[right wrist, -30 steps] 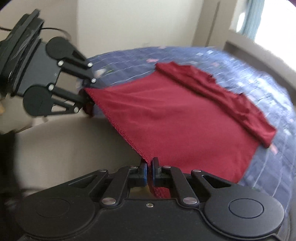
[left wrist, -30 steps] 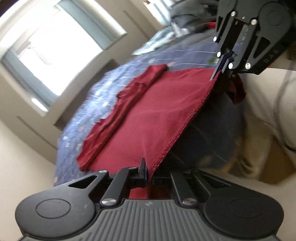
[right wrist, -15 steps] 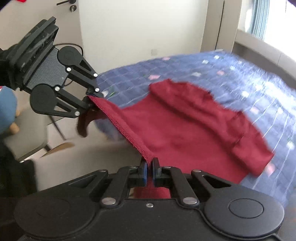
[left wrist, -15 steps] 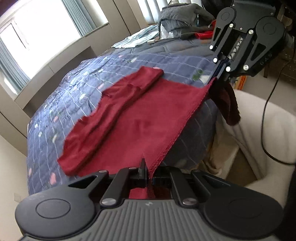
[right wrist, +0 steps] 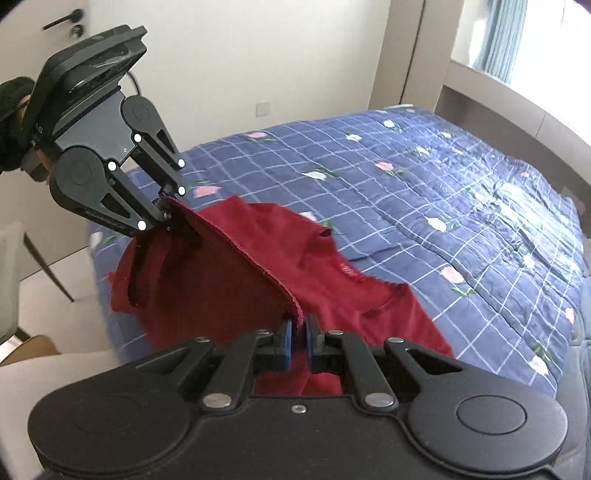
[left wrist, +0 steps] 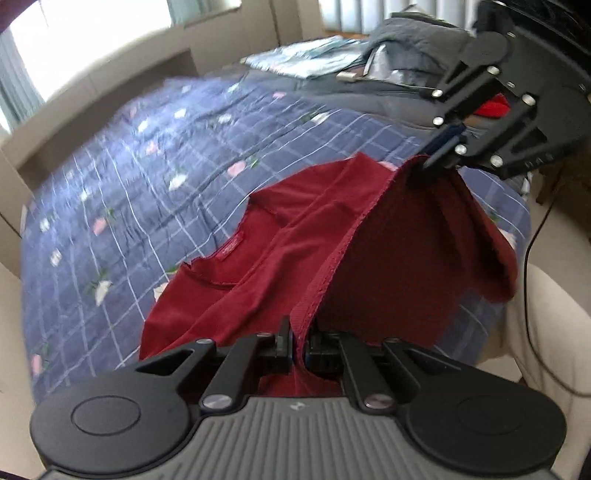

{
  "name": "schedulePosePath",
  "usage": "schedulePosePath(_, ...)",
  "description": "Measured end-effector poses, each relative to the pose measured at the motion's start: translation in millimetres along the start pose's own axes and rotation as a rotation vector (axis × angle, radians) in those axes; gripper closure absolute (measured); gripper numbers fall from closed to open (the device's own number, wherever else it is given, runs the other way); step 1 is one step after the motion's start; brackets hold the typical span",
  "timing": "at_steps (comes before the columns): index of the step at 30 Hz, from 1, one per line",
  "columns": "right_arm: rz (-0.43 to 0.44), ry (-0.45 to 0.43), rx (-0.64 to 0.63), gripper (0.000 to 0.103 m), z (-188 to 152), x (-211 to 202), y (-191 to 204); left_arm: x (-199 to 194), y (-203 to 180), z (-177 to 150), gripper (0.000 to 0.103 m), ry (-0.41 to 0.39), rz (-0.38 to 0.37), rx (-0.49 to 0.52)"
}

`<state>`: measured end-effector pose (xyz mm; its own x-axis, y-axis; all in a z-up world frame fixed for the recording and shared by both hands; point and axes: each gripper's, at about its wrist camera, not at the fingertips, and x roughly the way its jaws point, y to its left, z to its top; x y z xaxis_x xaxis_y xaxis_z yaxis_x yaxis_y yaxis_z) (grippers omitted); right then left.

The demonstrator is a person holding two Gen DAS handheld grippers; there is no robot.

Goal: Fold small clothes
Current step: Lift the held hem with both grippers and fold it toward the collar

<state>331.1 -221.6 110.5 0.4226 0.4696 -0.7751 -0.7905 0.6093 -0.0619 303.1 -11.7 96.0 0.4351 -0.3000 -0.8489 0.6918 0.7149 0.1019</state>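
Both grippers, left gripper (left wrist: 299,338) and right gripper (right wrist: 298,332), are clamped on the lifted hem of the red shirt (left wrist: 258,251), whose collar end lies on the quilt (left wrist: 129,177) toward eleven o'clock, so the fold runs that way.

Bedroom surroundings: quilt, heaped clothes, window, wall fittings

A navy-blue checked quilt with pink and white flowers (right wrist: 461,192) covers the bed and fills the middle of both views. In the left wrist view a heap of grey and pale-blue clothes (left wrist: 332,62) lies at upper centre and a black cable (left wrist: 532,236) trails at right. In the right wrist view, a white wall socket (right wrist: 263,108) sits at upper centre, a black door handle (right wrist: 61,21) at upper left, a teal curtain (right wrist: 502,37) at upper right.
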Motion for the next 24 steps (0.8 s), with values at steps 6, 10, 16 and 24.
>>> schedulePosePath(6, 0.018, 0.005, 0.083, 0.095, 14.8, 73.2, -63.2, 64.2, 66.5, 18.2, 0.098, 0.032, -0.08, -0.1)
schedulePosePath(10, 0.026, 0.004, 0.148, 0.095, 13.9, 117.0, -94.0, 108.5, 109.1, 24.9, 0.097, 0.042, -0.12, -0.196)
schedulePosePath(16, 0.025, 0.02, 0.226, 0.094, 4.2, 164.6, -118.6, 164.0, 157.8, 18.6, 0.096, 0.042, -0.194, -0.366)
schedulePosePath(24, -0.084, 0.03, 0.28, 0.032, -15.0, 178.6, -123.6, 184.0, 173.5, -4.4, 0.026, -0.011, -0.167, -0.472)
